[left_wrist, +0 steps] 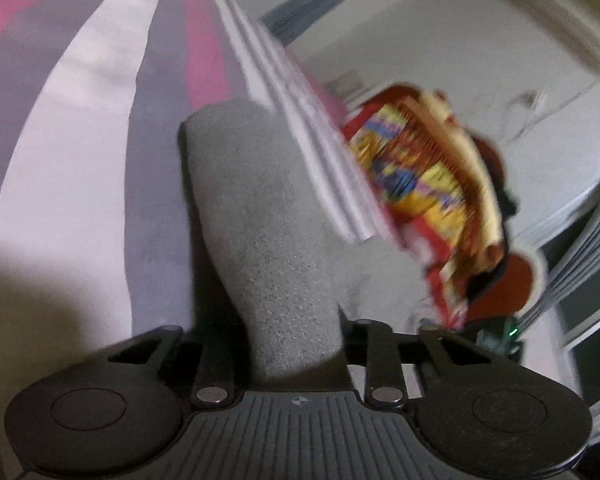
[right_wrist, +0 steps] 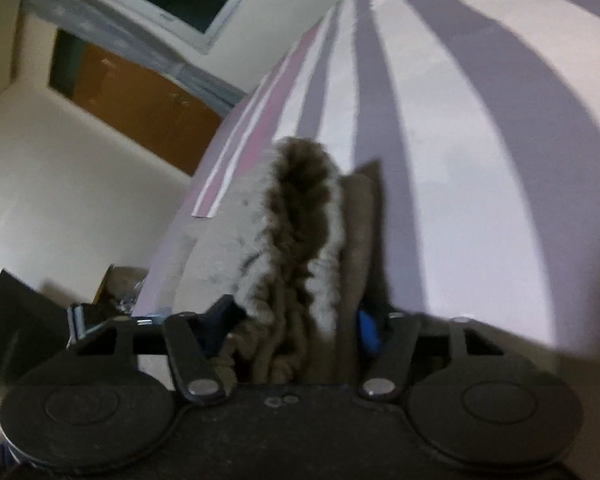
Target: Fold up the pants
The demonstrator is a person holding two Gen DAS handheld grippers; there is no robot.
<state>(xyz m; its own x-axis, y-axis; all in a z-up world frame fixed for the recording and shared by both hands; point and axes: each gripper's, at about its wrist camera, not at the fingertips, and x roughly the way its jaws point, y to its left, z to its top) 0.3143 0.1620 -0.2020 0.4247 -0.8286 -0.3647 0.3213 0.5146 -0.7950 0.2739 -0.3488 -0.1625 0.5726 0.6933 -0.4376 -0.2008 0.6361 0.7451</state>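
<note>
Both the left gripper [left_wrist: 268,320] and right gripper [right_wrist: 300,320] pinch the soft, limp grey pants [left_wrist: 256,208]; bunched edges near the striped bed's [left_wrist: 80,120] edge offer the best hold.

Striped bedsheet [left_wrist: 100,128] covers bed: broad white, grey-lilac and pink bands, fanning away ahead of jaws. Same sheet [right_wrist: 440,140] in right wrist view, stripes running ahead and to right of jaws, pink band ahead-left near bed edge. Grey pants [left_wrist: 260,220] lie on sheet, rolled fold rising from between left jaws. In right view, bunched pants fabric [right_wrist: 300,220] rests on sheet directly ahead of jaws, fleecy lining showing. Views blurred; bed frame not discernible.
</note>
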